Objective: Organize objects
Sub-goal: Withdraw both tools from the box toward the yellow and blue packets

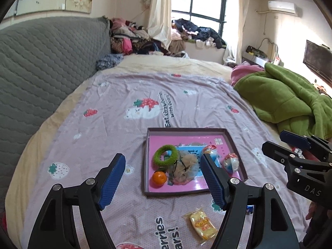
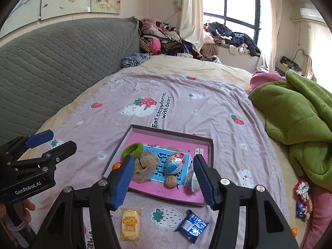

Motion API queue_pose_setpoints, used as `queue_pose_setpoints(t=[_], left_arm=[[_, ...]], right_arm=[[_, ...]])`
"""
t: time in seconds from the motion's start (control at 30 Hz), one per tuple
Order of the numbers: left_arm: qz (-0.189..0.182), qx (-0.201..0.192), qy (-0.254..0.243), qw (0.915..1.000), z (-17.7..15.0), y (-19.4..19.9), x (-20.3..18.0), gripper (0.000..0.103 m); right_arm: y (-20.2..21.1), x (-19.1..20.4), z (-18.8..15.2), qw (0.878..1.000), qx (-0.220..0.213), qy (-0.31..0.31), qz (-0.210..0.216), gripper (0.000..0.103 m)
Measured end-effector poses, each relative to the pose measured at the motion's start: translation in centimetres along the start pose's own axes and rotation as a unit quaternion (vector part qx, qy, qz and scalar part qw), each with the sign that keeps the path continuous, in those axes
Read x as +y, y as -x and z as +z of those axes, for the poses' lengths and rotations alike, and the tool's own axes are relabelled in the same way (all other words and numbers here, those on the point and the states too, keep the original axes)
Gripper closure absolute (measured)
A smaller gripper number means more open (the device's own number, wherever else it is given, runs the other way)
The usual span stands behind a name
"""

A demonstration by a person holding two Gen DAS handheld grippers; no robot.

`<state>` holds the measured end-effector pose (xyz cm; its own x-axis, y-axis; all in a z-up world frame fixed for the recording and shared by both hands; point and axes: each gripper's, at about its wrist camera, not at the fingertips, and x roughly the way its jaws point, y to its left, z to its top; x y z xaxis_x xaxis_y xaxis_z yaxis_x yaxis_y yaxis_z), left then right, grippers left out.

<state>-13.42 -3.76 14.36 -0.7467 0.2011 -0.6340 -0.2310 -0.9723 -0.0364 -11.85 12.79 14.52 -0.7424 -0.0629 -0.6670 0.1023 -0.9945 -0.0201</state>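
Both claws gape wide and empty: left claw (image 1: 162,178), right claw (image 2: 162,179). Nearest, on the bed sheet (image 2: 186,103), a yellow snack packet (image 2: 130,224) lies lengthwise toward the tray beside a blue wrapper (image 2: 192,225). Beyond, the pink tray (image 2: 209,145) holds a green ring (image 1: 165,154), orange (image 1: 159,177), mesh pouch (image 1: 184,167), walnut (image 2: 171,182) and two wrapped sweets.

Daylight is coming in through the dark-framed window (image 1: 204,2) at the upper middle of the left wrist view and the upper right of the right wrist view (image 2: 238,4), washing the panes out to white. The cream curtains (image 1: 159,10) are glowing. The mauve strawberry-print bedspread (image 2: 186,108) is lying evenly lit, carrying only soft, faint shadows. Both frames are bending strongly at the edges, with black vignetting filling the corners. Focus is staying fairly sharp throughout.
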Motion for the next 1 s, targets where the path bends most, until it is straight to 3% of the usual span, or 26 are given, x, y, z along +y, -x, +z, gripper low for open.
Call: queue_pose_setpoints(t=[0.5, 1.0], left_arm=[[-0.004, -0.003, -0.018, 0.9998, -1.8, 4.5, -2.5, 0.027], [-0.016, 0.046, -0.024, 0.9985, -8.3, 2.8, -5.6, 0.027]], right_arm=[[4.2, -1.2, -2.6, 1.000, -0.007, -0.011, -0.018, 0.044], [2.8, -3.1, -10.8, 0.999, 0.038, -0.014, -0.027, 0.044]])
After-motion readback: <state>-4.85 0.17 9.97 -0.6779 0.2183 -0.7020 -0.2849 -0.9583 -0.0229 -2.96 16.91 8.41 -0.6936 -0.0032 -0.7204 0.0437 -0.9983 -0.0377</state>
